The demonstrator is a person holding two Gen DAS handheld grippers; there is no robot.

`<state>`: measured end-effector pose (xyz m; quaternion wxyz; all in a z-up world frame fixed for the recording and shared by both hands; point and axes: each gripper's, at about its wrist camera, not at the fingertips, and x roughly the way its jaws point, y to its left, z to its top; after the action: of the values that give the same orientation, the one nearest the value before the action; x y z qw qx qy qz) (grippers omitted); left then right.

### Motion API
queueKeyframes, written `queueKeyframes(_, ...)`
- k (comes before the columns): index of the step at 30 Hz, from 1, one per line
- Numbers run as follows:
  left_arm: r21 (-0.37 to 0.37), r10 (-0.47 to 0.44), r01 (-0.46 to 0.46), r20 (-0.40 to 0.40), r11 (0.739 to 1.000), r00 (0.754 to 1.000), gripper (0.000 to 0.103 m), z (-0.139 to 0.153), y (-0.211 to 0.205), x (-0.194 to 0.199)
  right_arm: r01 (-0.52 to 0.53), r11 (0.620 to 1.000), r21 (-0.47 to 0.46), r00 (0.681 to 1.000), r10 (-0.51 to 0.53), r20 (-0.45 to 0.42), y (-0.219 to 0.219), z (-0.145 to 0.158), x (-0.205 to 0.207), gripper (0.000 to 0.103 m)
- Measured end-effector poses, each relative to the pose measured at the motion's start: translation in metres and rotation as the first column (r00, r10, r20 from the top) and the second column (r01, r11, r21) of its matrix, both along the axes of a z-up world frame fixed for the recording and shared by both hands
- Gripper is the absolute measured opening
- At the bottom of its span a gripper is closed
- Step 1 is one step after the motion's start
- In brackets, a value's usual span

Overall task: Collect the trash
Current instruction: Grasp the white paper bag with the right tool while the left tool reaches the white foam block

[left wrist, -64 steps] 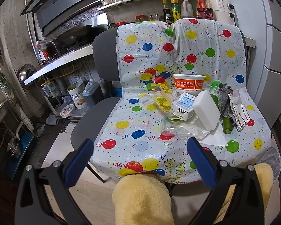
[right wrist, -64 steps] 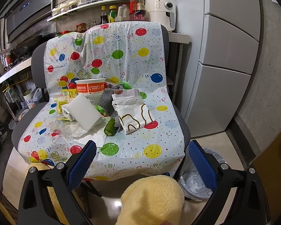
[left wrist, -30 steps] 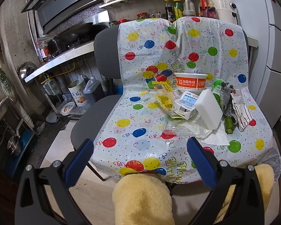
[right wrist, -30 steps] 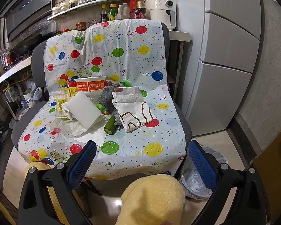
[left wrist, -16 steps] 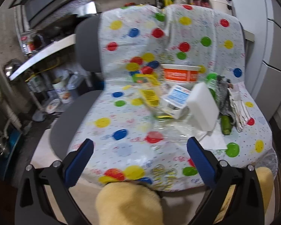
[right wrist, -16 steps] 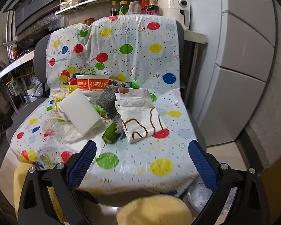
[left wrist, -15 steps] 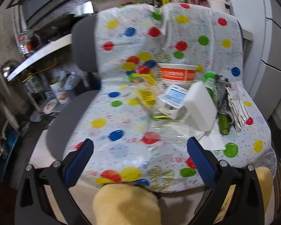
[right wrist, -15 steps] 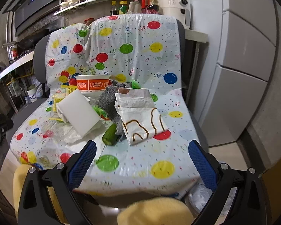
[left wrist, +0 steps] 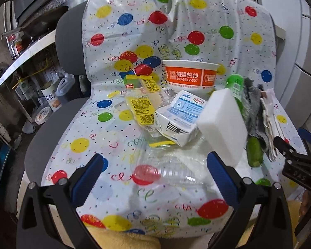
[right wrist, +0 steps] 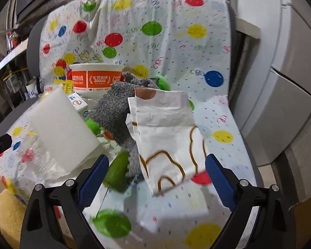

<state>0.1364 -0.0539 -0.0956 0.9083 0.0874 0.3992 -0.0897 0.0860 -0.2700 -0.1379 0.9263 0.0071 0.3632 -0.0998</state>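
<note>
In the left wrist view the left tongs (left wrist: 154, 179) are hovering open and empty over the clear plastic container (left wrist: 170, 171), all trash still uncollected; in the right wrist view the right tongs (right wrist: 156, 176), just narrowing slightly, are straddling the paper bag (right wrist: 165, 137) ungripped.

Glossy plastic balloon-print sheet (left wrist: 118, 137); matt grey fabric chair (left wrist: 51, 128). Crinkled paper bag (right wrist: 168, 132), fuzzy grey cloth (right wrist: 116, 112), matt white foam block (left wrist: 224, 124), clear plastic container (left wrist: 172, 172).

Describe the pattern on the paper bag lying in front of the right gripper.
White paper bag with brown looping line art and a brown top edge; clearest in the right wrist view.
</note>
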Motion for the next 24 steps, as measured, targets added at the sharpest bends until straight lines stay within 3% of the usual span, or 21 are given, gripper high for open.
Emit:
queueKeyframes(2,-0.023,0.007,-0.007,0.000,1.000,1.000,0.097,-0.004,0.000,0.007,0.006,1.000,-0.017,1.000,-0.006,-0.010,0.000,-0.005,0.014,0.088)
queueKeyframes(3,-0.028,0.011,-0.011,-0.002,1.000,1.000,0.097,-0.006,-0.001,0.010,0.007,1.000,-0.029,1.000,-0.008,-0.020,-0.001,-0.008,0.022,0.080)
queueKeyframes(4,-0.035,0.008,-0.008,-0.004,0.999,1.000,0.097,-0.007,-0.001,0.012,0.018,0.999,-0.040,0.999,-0.019,-0.029,-0.002,-0.011,0.026,0.064)
queueKeyframes(12,-0.072,-0.062,0.060,-0.024,0.996,0.998,0.097,-0.015,-0.011,0.014,0.032,0.998,-0.052,0.997,-0.035,-0.068,-0.009,-0.029,0.050,0.065)
queueKeyframes(13,-0.070,-0.070,0.068,-0.026,0.995,0.997,0.097,-0.016,-0.011,0.013,0.043,0.997,-0.057,0.997,-0.047,-0.058,-0.011,-0.028,0.048,0.059)
queueKeyframes(14,-0.060,-0.077,0.075,-0.024,0.995,0.997,0.097,-0.017,-0.013,0.012,0.047,0.998,-0.042,0.998,-0.049,-0.046,-0.014,-0.026,0.044,0.033)
queueKeyframes(15,-0.056,-0.081,0.080,-0.021,0.995,0.997,0.097,-0.018,-0.013,0.010,0.043,0.999,-0.002,0.998,-0.043,-0.034,-0.020,-0.023,0.038,0.020)
queueKeyframes(17,-0.056,-0.091,0.090,-0.017,0.994,0.996,0.097,-0.018,-0.014,0.006,0.078,0.995,0.059,0.997,-0.077,-0.018,-0.033,-0.017,0.028,0.007)
queueKeyframes(24,-0.091,-0.143,0.141,-0.014,0.986,0.990,0.097,-0.017,-0.022,-0.010,0.067,0.977,0.201,0.992,-0.087,0.092,-0.069,0.012,-0.028,0.001)
